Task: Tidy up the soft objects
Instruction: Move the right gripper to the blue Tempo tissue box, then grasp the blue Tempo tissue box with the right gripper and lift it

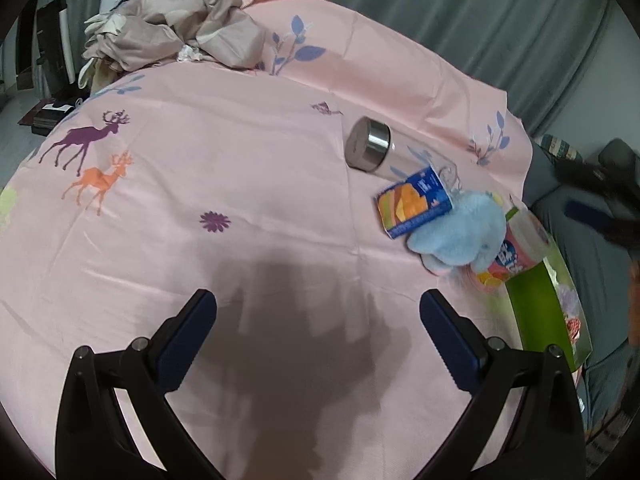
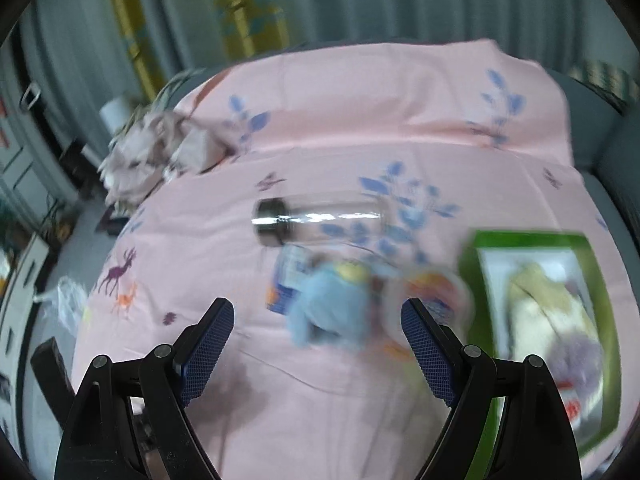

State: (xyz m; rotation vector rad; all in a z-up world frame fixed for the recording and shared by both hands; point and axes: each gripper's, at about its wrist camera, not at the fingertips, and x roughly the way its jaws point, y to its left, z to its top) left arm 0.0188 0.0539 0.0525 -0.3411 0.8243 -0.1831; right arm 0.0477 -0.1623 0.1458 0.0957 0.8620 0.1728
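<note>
On the pink printed sheet [image 1: 240, 184], a light-blue plush toy [image 1: 460, 228] lies among hard items: it touches a blue carton [image 1: 414, 202] on one side and a pink cup [image 1: 520, 248] on the other, with a clear bottle with a metal cap [image 1: 370, 148] lying on its side just beyond. Beside the cup sits a green box [image 2: 600, 280], which holds a cream plush [image 2: 548, 300] and something purple and blurred. The left gripper [image 1: 318, 308] hangs over bare sheet, fingers spread wide, holding nothing. The right gripper [image 2: 318, 314] also stands wide apart and empty, with the blue plush toy [image 2: 332, 308] just ahead between its fingertips. A crumpled beige cloth [image 1: 176, 24] sits at the far edge.
</note>
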